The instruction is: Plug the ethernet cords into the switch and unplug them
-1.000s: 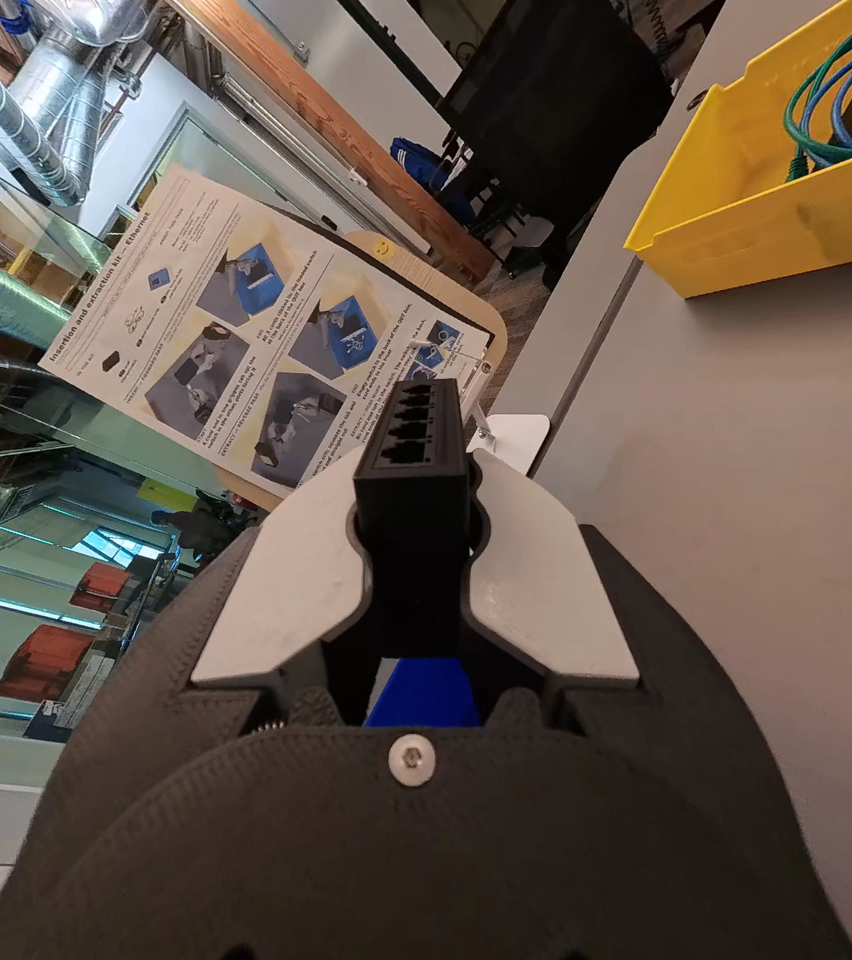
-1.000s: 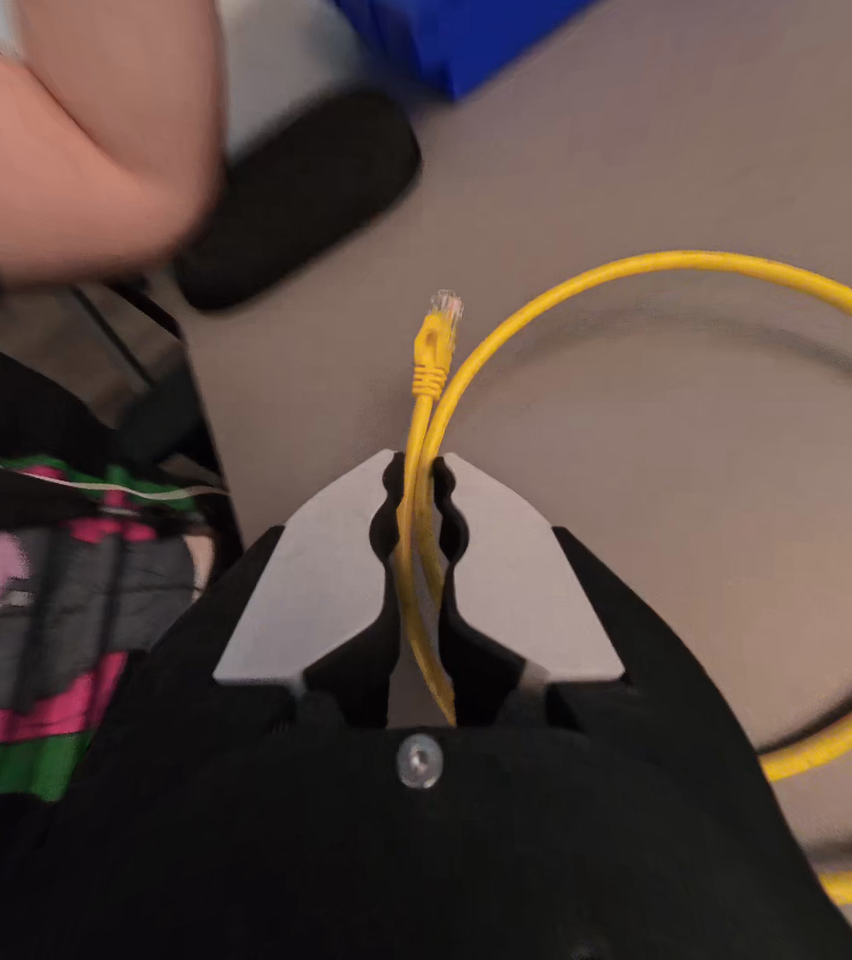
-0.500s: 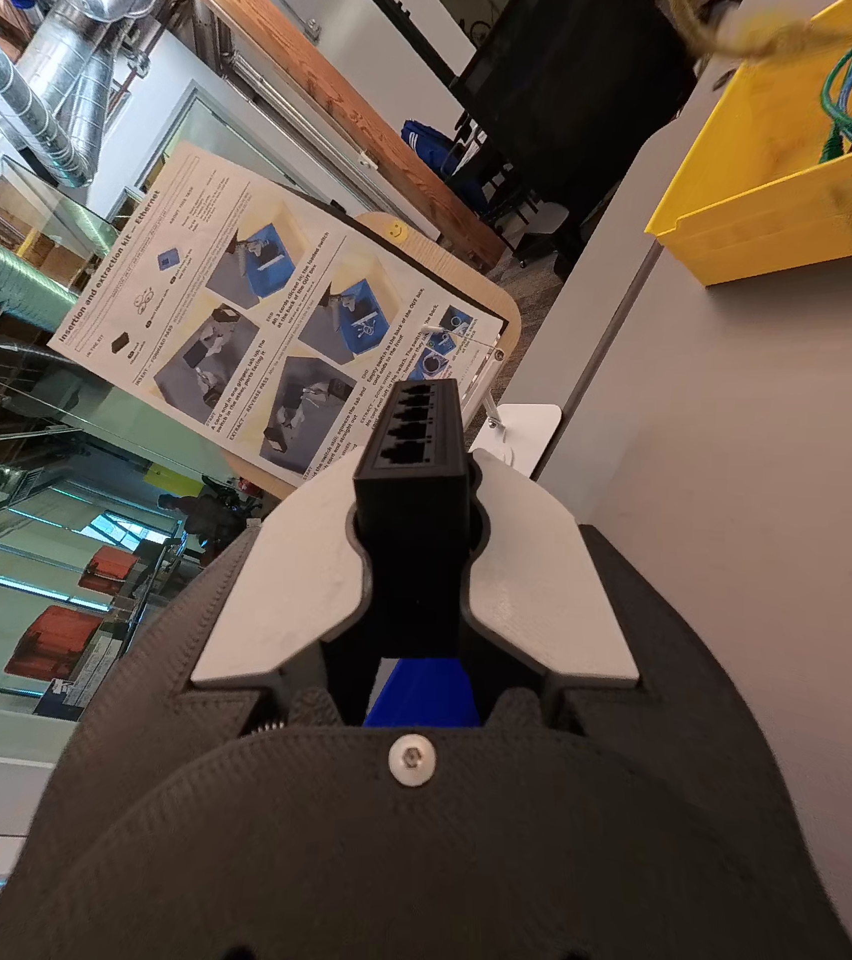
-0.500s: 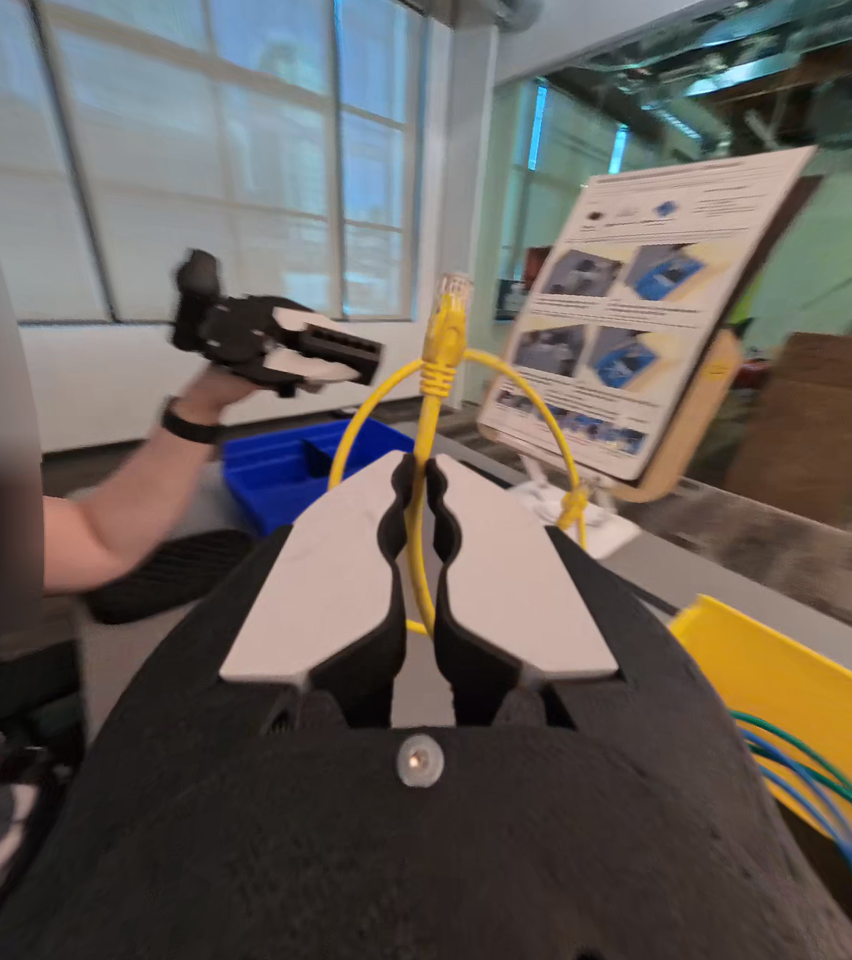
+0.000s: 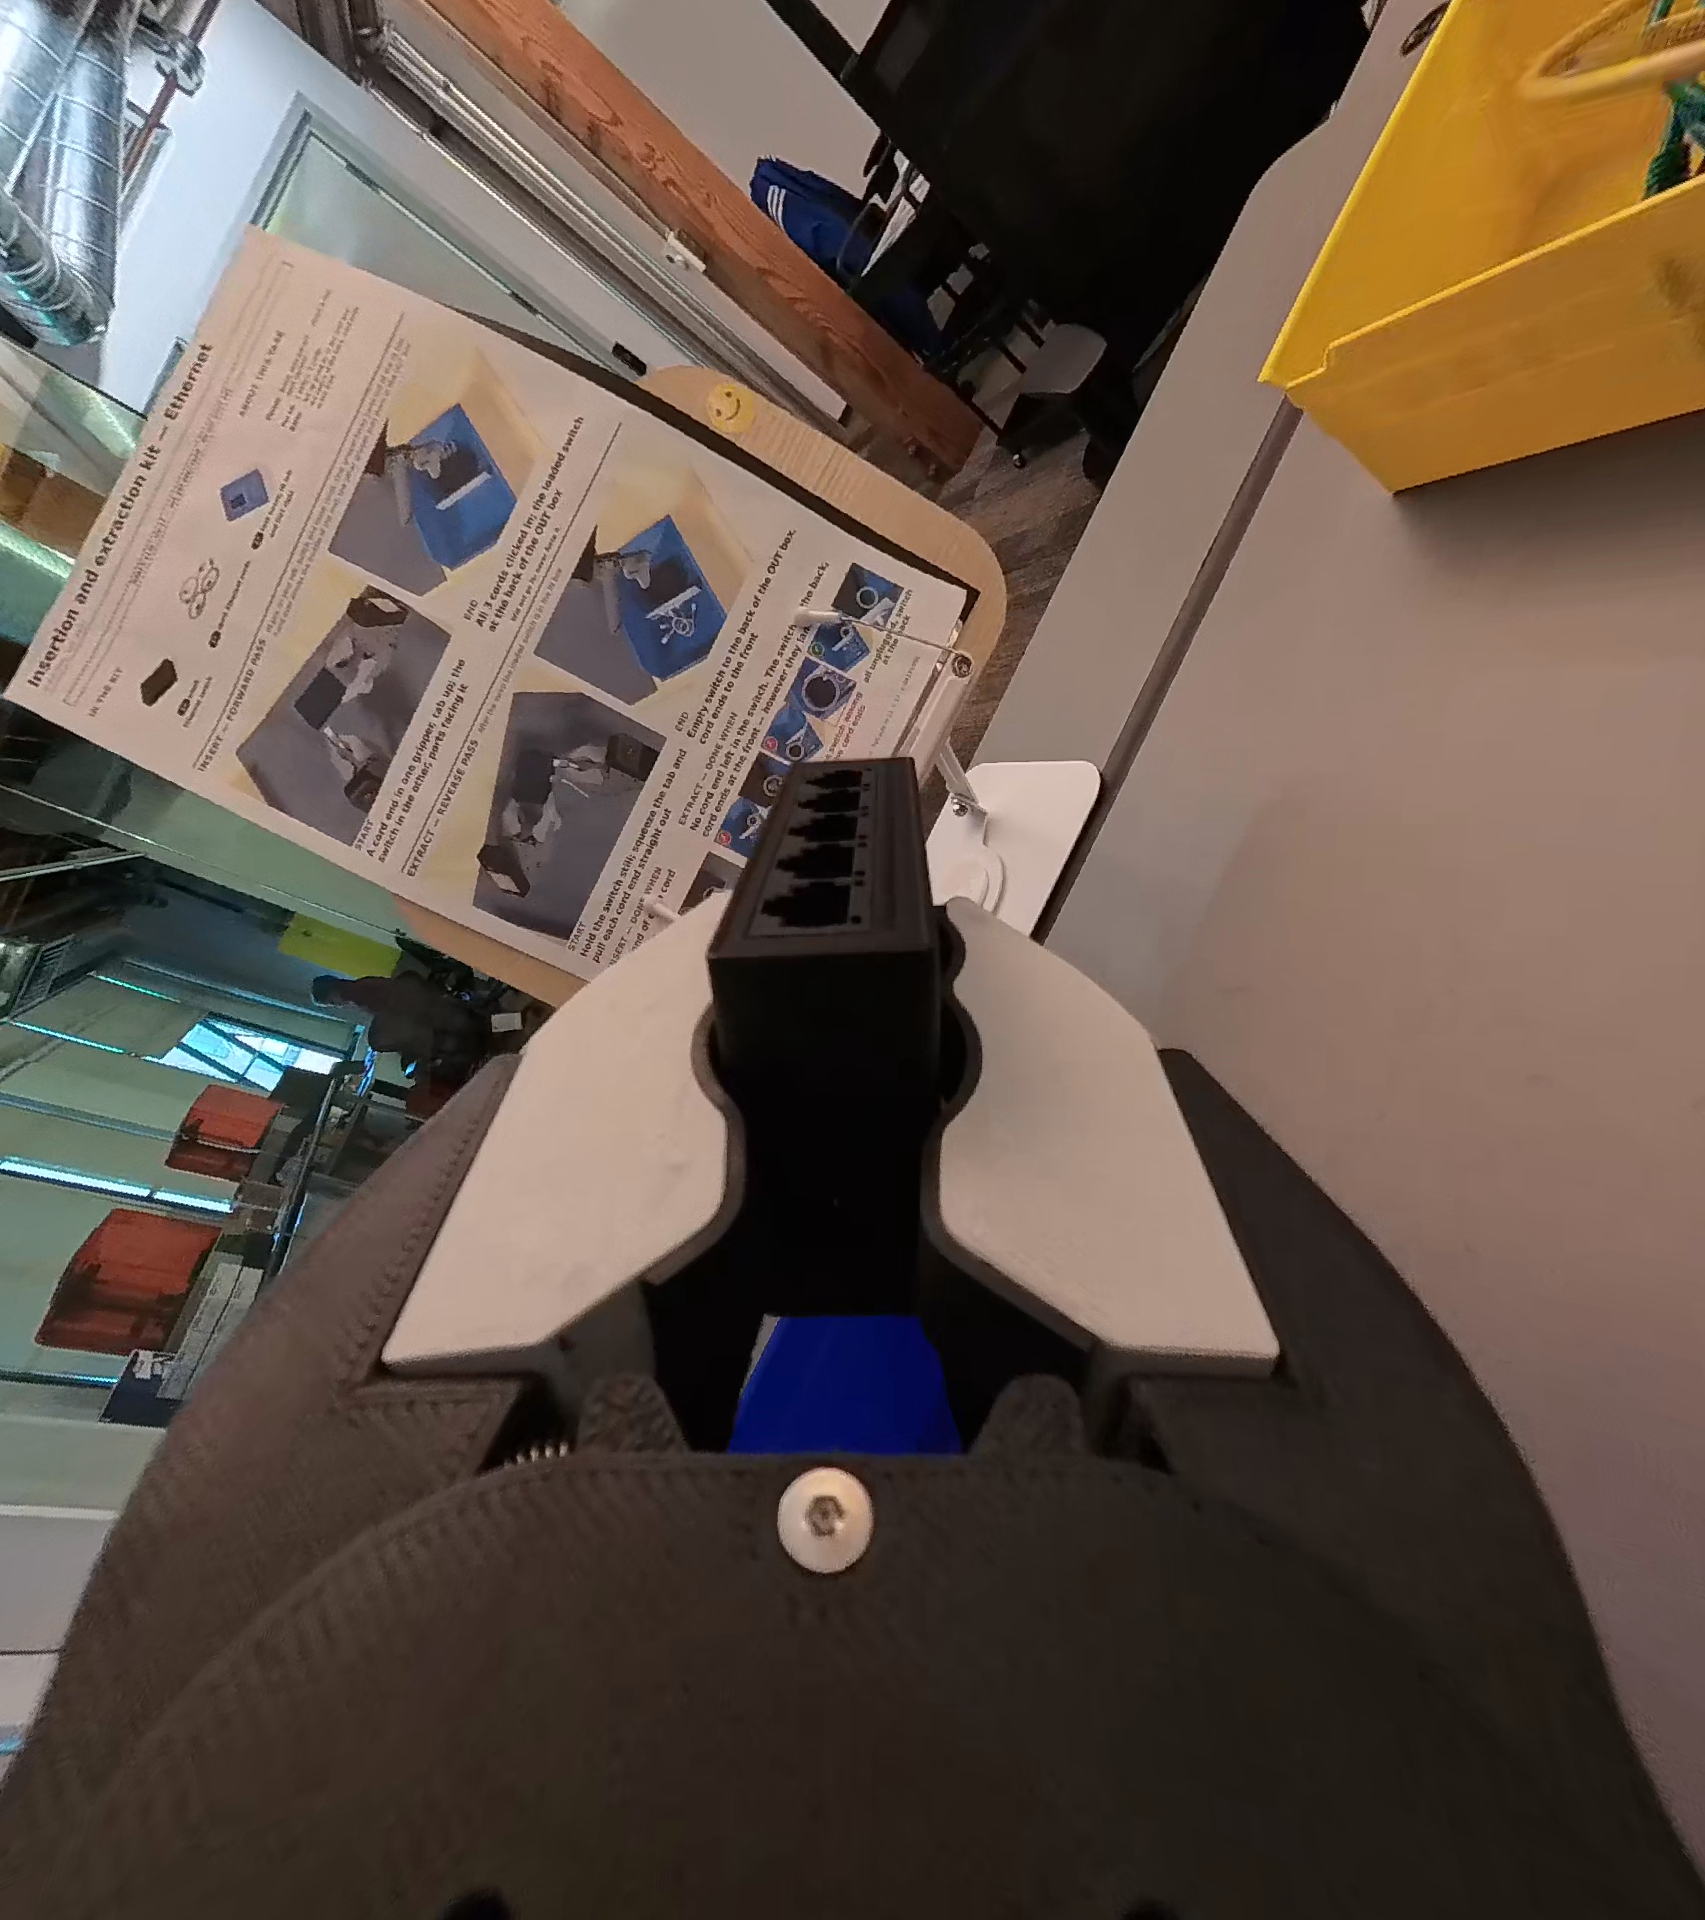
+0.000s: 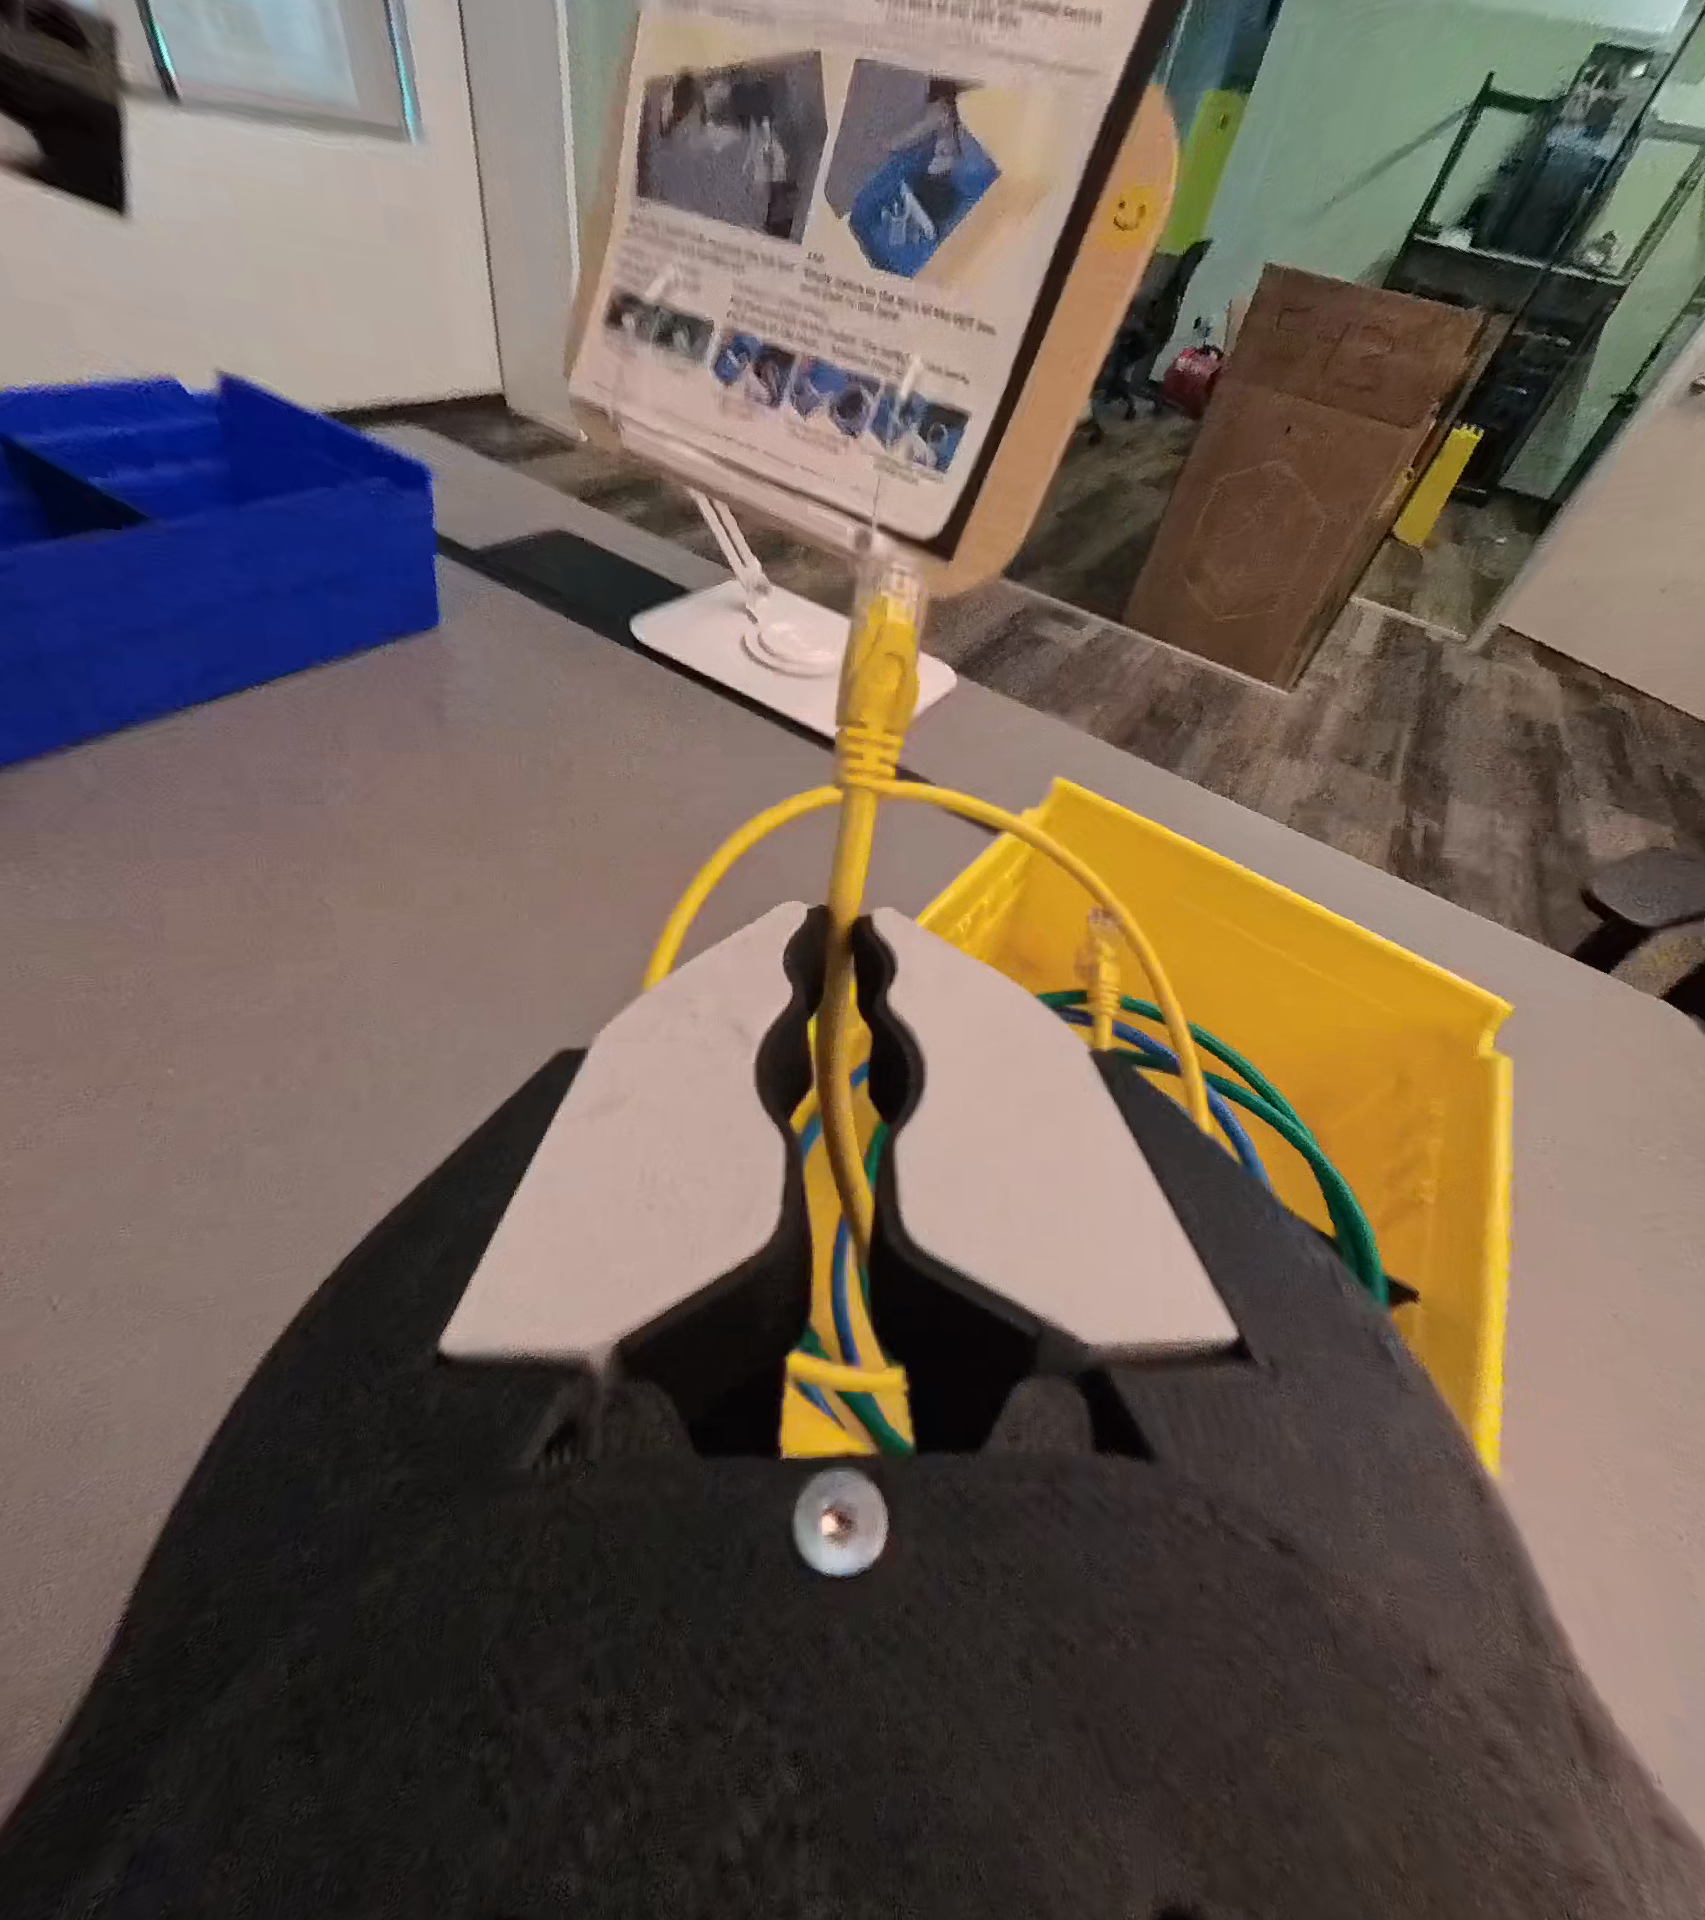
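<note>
My left gripper (image 5: 827,940) is shut on a black ethernet switch (image 5: 832,914) and holds it in the air, its row of empty ports facing up in the left wrist view. My right gripper (image 6: 832,925) is shut on a yellow ethernet cord (image 6: 853,862). The cord's plug (image 6: 879,644) sticks out past the fingertips, and its other end (image 6: 1102,961) hangs in a loop over the yellow bin (image 6: 1347,997). The left gripper shows blurred at the top left of the right wrist view (image 6: 6,104). The cord's loop shows in the left wrist view (image 5: 1617,52) above the bin (image 5: 1554,312).
Green and blue cords (image 6: 1274,1132) lie coiled in the yellow bin. A blue divided bin (image 6: 152,540) stands at the left on the grey table (image 6: 308,935). An instruction sheet on a wooden board with a white stand (image 6: 827,260) stands at the table's far edge (image 5: 474,603). The grippers' ends are close to 35 cm from one another.
My right gripper has lifted the yellow cord off the table and swung it right, over the yellow bin. My left gripper has kept hold of the switch and shifted only slightly.
</note>
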